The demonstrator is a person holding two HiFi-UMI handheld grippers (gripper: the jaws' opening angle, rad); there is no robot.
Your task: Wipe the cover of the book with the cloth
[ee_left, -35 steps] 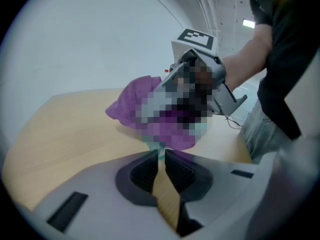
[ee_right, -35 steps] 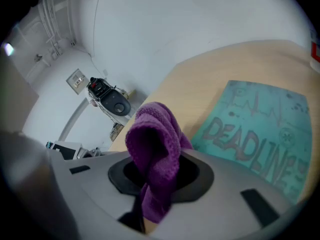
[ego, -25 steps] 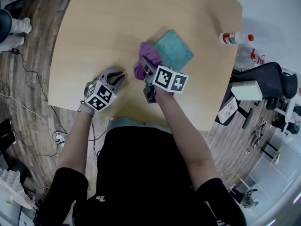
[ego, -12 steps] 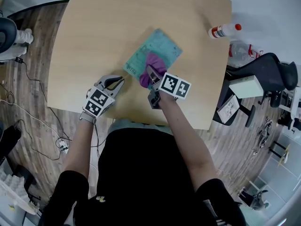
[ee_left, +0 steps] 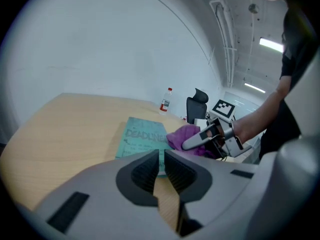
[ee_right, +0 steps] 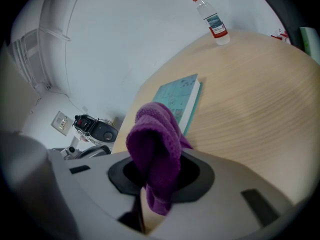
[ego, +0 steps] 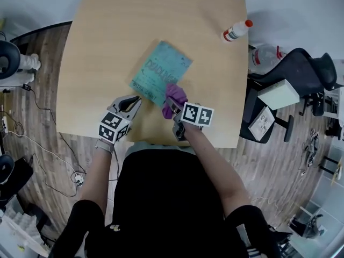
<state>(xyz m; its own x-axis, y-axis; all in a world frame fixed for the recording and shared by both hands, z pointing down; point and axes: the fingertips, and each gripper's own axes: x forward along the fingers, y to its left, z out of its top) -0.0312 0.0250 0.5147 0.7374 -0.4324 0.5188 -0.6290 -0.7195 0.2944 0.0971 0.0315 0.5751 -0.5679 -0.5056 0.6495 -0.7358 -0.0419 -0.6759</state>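
Observation:
A teal book (ego: 160, 71) lies flat on the wooden table (ego: 107, 47), its cover up. My right gripper (ego: 171, 105) is shut on a purple cloth (ego: 175, 93), which sits at the book's near right edge. In the right gripper view the cloth (ee_right: 155, 139) bulges up out of that gripper (ee_right: 155, 169) and hides the pads, with the book (ee_right: 177, 96) just beyond. My left gripper (ego: 137, 100) rests on the table left of the book's near corner. Its jaws stand shut but for a thin slit, with nothing between them. From the left gripper (ee_left: 158, 156) I see the book (ee_left: 142, 136) and the cloth (ee_left: 185, 134).
A plastic bottle (ego: 236, 31) with a red cap lies near the table's far right edge. A black office chair (ego: 290, 71) and boxes stand right of the table. Cables run over the wooden floor on the left.
The right gripper has drawn the cloth from the book's left corner across the near part of the cover to its near right edge. The left gripper has kept its place beside the book.

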